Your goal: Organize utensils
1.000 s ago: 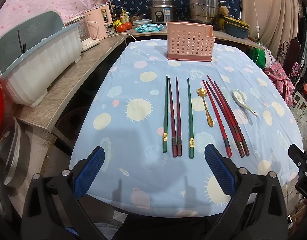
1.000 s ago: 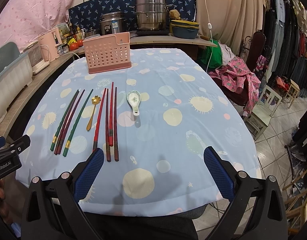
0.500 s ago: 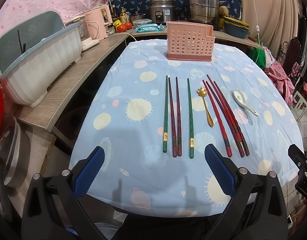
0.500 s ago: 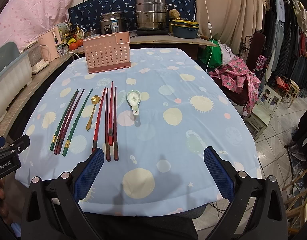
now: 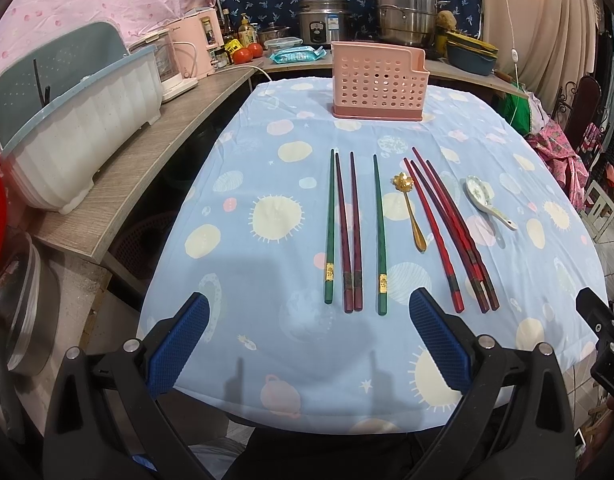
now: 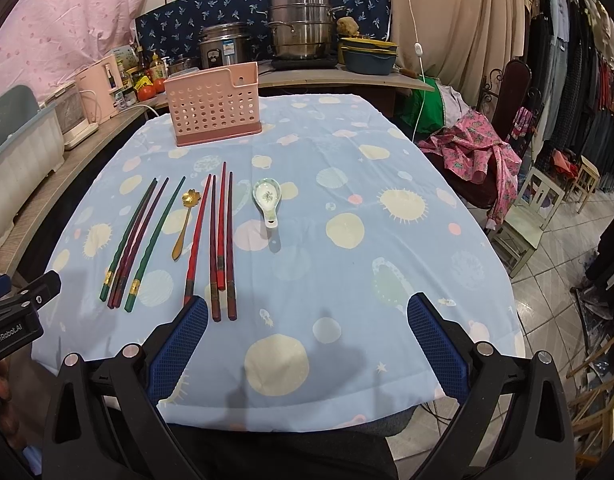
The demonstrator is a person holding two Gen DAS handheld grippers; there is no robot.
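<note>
Nothing has moved since a second ago: both grippers hang at the near edge of the desk [image 5: 227,184] exactly as they did, and every utensil lies where it lay, so the sorting has, by the look of it, not yet begun. Nearest the cameras, the left gripper [image 5: 309,340] has its jaws spread wide and empty above the blue patterned cloth, just short of the handle ends of the green chopsticks [image 5: 378,232] and the maroon chopsticks [image 5: 349,232] lying between them. The right gripper [image 6: 307,340] is likewise spread and holding nothing, its left blue pad close to the butt ends of the red chopsticks [image 6: 223,236]. Farther out, the utensils sit in a loose row, all flat on the cloth and pointing away from the person: the gold spoon [image 5: 411,208] lies between the green and red groups, and the white ceramic spoon [image 6: 268,200] lies apart at the right end of the row. Beyond them, at the far side of the desk, the pink holder [image 5: 379,80] stands upright and appears empty, well apart from everything that should go into it. Behind it, pots and a rice cooker crowd the counter. With both grippers free, either could take a first piece; the thin sticks lying flat will probably be awkward to pinch.
</note>
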